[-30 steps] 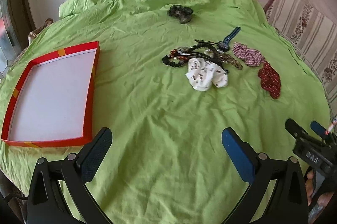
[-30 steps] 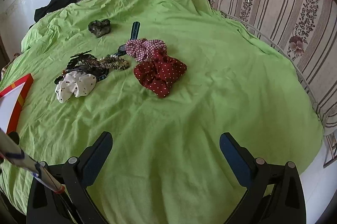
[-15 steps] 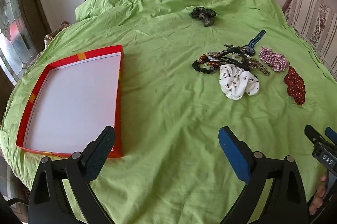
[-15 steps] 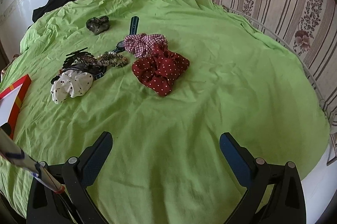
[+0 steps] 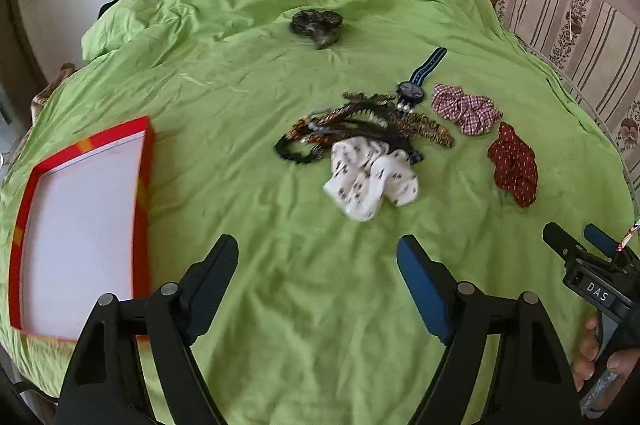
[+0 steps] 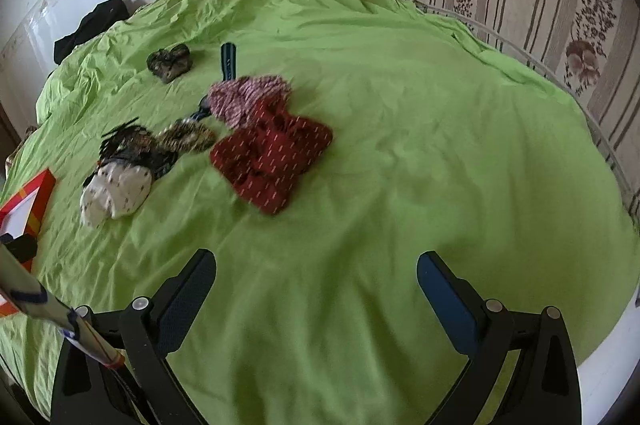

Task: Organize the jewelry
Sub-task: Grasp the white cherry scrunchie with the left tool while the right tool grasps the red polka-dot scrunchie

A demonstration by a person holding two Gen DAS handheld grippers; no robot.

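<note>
Red tray at 9 o'clock lies empty; jewelry heap at 12 untouched. Left gripper closing on nothing; right gripper open, empty.

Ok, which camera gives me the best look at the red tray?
The left wrist view: the red tray shows nearly whole, its white inside bare. The right wrist view catches only one corner at the left edge.

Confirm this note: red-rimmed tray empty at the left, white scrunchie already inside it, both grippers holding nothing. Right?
Not quite. The white scrunchie lies on the green sheet beside the jewelry pile, outside the tray, as the left wrist view shows. The tray is empty, and both grippers hold nothing.
</note>
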